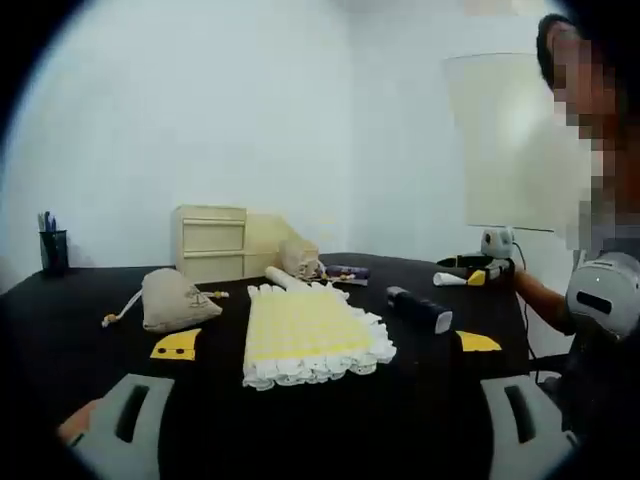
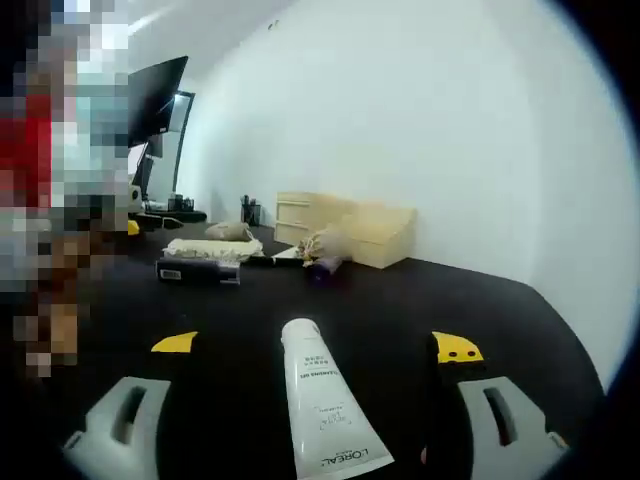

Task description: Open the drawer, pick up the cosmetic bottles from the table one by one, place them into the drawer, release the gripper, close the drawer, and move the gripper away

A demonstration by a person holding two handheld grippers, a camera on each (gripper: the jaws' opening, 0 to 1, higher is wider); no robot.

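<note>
The right gripper (image 2: 300, 440) is hovering wide open, holding nothing, with the white tube (image 2: 322, 405) lying on the worktop (image 2: 400, 300) between its jaws. The left gripper (image 1: 325, 425) is also waiting open and empty. Farther ahead, the wooden drawer unit (image 2: 345, 228) is sitting shut, so opening it probably comes next.

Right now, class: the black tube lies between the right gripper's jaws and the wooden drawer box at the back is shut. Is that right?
One detail is wrong: the tube between the right gripper's jaws is white, not black, as the right gripper view shows. The rest holds: the drawer box at the back is shut.
</note>
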